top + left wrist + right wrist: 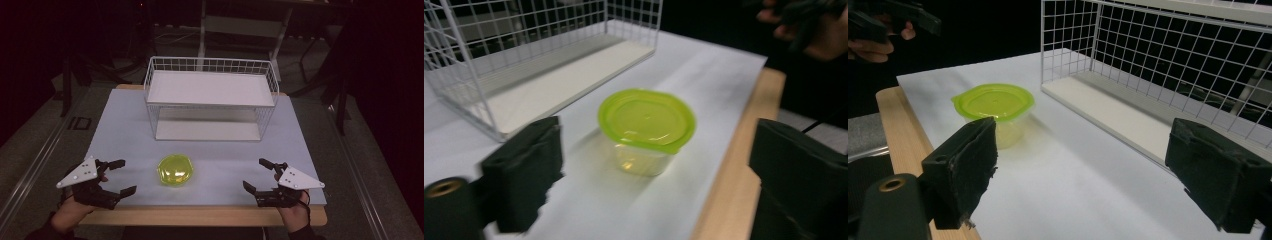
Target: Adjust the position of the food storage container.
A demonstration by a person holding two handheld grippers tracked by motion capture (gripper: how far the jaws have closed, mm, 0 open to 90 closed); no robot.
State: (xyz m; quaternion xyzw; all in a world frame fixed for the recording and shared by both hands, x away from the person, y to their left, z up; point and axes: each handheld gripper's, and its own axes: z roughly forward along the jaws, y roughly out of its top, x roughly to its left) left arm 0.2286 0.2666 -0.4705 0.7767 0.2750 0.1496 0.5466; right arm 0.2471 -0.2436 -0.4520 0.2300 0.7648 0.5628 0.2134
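Fingers [121, 176] of both grippers spread, green-lidded container [176, 170] between, near table edge [200, 215]

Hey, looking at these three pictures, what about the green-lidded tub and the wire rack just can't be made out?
- Tub contents: the green lid covers them in the high view; the gripper views are blurred, the wall cloudy.
- Rack top shelf: cut off by the upper edge in both gripper views.
- Tub's lower left side: in the right gripper view, a jaw stands in front.

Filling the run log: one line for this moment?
left gripper: open, empty | right gripper: open, empty | lidded tub: on table between grippers, untouched | wire rack: behind tub
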